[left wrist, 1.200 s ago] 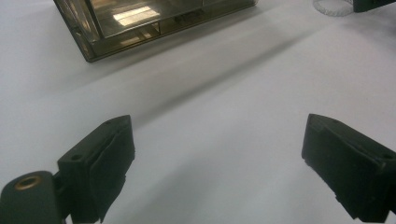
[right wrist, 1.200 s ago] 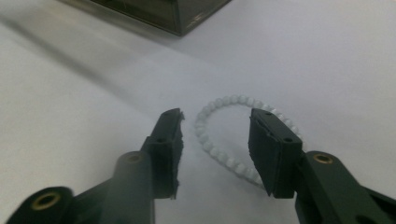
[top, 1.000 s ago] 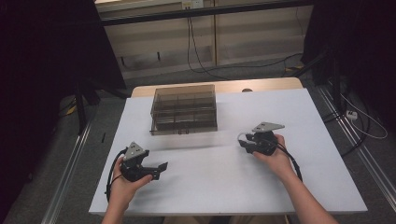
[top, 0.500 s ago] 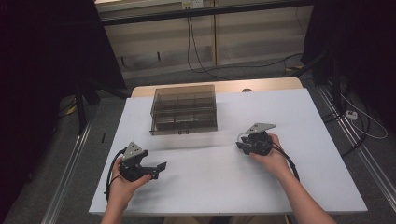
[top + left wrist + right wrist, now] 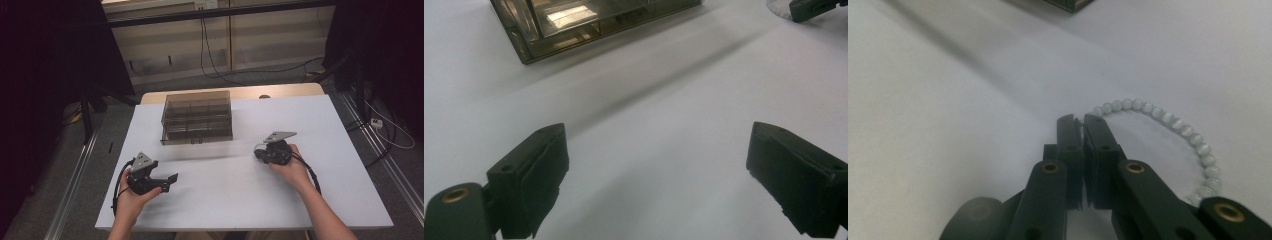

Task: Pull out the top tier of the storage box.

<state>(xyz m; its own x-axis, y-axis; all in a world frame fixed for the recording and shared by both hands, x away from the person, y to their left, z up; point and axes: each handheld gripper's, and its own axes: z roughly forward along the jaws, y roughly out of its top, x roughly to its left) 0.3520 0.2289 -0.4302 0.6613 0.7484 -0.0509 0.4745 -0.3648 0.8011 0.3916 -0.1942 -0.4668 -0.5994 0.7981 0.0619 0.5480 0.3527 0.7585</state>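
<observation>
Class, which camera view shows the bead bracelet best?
The right gripper view: the pale bead bracelet curves beside the shut right gripper, which pinches it. The left gripper view shows a faint arc at the top right; the high view hides it.

pale bead bracelet (image 5: 1168, 131): small round milky-white beads on a string, lying in a curved arc on the white table (image 5: 320, 120). one end of the arc meets the tips of the right gripper (image 5: 1083, 122), whose jaws are pressed together on it. smoky clear compartment box (image 5: 197, 117) sits well apart, farther back.
</observation>
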